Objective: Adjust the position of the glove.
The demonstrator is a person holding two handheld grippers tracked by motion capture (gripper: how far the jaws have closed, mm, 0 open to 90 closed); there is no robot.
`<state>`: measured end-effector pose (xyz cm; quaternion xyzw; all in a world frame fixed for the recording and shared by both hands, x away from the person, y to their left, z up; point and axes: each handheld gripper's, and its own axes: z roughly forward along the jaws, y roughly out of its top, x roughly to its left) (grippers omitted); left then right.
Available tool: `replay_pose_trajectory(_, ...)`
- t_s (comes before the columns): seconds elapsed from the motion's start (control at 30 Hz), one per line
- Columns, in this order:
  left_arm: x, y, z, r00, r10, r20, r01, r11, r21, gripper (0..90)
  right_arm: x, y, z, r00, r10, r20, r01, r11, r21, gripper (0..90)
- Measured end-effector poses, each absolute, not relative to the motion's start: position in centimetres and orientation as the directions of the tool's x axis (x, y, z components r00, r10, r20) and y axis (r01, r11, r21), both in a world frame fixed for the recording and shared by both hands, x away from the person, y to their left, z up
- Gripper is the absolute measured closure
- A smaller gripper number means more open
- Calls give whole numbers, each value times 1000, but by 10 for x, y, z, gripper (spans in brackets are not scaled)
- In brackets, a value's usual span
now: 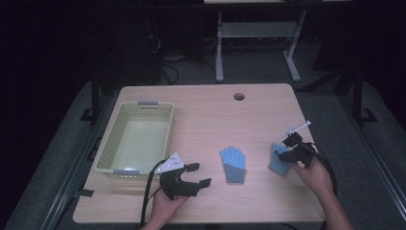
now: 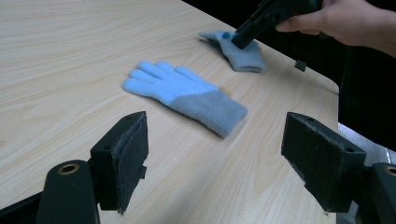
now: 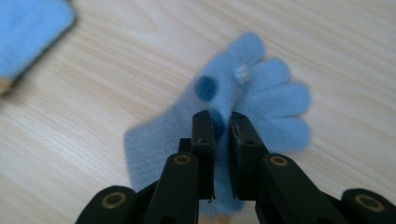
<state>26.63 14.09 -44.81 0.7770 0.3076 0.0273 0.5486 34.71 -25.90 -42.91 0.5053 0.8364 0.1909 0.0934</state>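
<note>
Blue gloves lie on the wooden table [image 1: 206, 120], right of a pale yellow-green plastic basket [image 1: 111, 139] at the left edge. The left gripper [image 1: 198, 174] hovers near the front edge with its jaws spread wide, gripping nothing. The middle glove [image 1: 233, 164] lies flat, fingers pointing away. Well to its right, the right gripper [image 1: 286, 154] has its jaws pinched together on a fold of the dotted glove [image 3: 252, 93].

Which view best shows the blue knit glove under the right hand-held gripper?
The right gripper view: the dotted blue knit glove sits close, pinched by its jaws. The high view shows it small; the left gripper view shows it distant.
</note>
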Motion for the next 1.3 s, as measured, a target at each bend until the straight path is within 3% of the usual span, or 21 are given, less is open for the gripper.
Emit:
replay_pose_trajectory(0.67,267,142,-447,811,506,-293,446,-212,869,228,338,-213,-388,-643,766,20,669,549,501,814)
replay_pose_trajectory(1.3,266,143,-447,809,507,-298,448,-203,871,228,337,-162,-386,-774,631,52,568,655,498,803)
